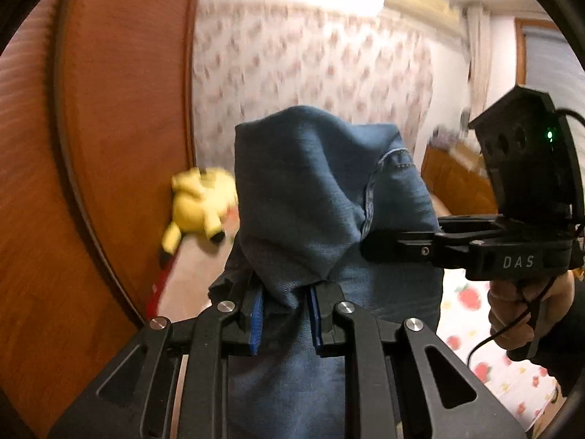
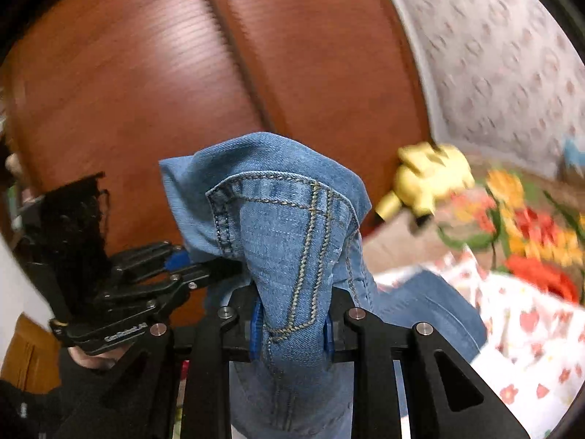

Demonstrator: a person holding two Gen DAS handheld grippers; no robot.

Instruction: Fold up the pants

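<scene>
- Denim bunched between the left gripper's fingers blocks straight ahead.
- Wooden panel stands close on its left, a yellow plush against it.
- Right gripper crowds its right side, touching the denim.
- Above the denim, open room toward the curtain.

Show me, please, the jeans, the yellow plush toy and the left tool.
jeans [image 2: 292,241]: right wrist view, stitched seam area.
yellow plush toy [image 1: 199,206]: left wrist view, its body.
left tool [image 1: 285,318]: left wrist view, between its fingertips.

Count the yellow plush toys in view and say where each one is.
1. The yellow plush toy lies against the wooden headboard, beyond the held jeans. Others may be hidden behind the denim.
</scene>
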